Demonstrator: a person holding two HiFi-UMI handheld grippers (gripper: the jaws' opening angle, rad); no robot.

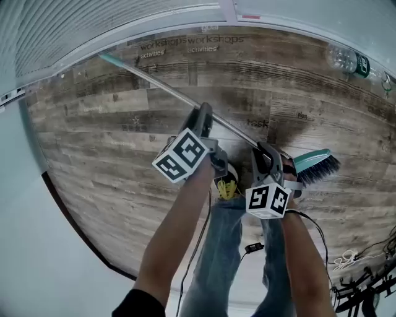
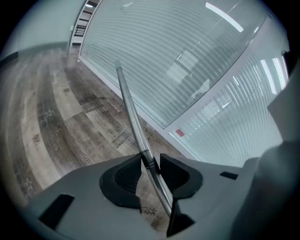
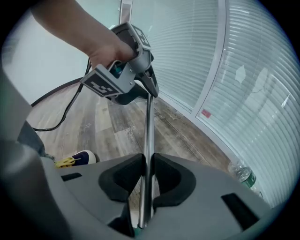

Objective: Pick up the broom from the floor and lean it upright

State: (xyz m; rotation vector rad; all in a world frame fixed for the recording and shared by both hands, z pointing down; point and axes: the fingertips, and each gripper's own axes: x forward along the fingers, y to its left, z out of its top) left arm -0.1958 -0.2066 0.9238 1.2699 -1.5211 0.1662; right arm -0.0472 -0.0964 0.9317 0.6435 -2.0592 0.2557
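The broom is off the wooden floor [image 1: 111, 155] and slants across the head view. Its metal handle [image 1: 167, 86] runs from a teal tip [image 1: 108, 60] at the upper left down to the teal brush head [image 1: 315, 166] with dark bristles at the right. My left gripper [image 1: 203, 117] is shut on the middle of the handle [image 2: 129, 103], with both pads against the tube. My right gripper [image 1: 267, 151] is shut on the handle [image 3: 149, 131] lower down, close to the brush head. In the right gripper view the left gripper [image 3: 147, 86] shows further up the handle.
A glass wall with blinds [image 1: 124, 18] runs along the far edge of the floor. A plastic bottle [image 1: 349, 62] lies by it at the right. The person's shoe [image 3: 77, 159] and legs are below the grippers. Cables [image 1: 362, 272] lie at the lower right.
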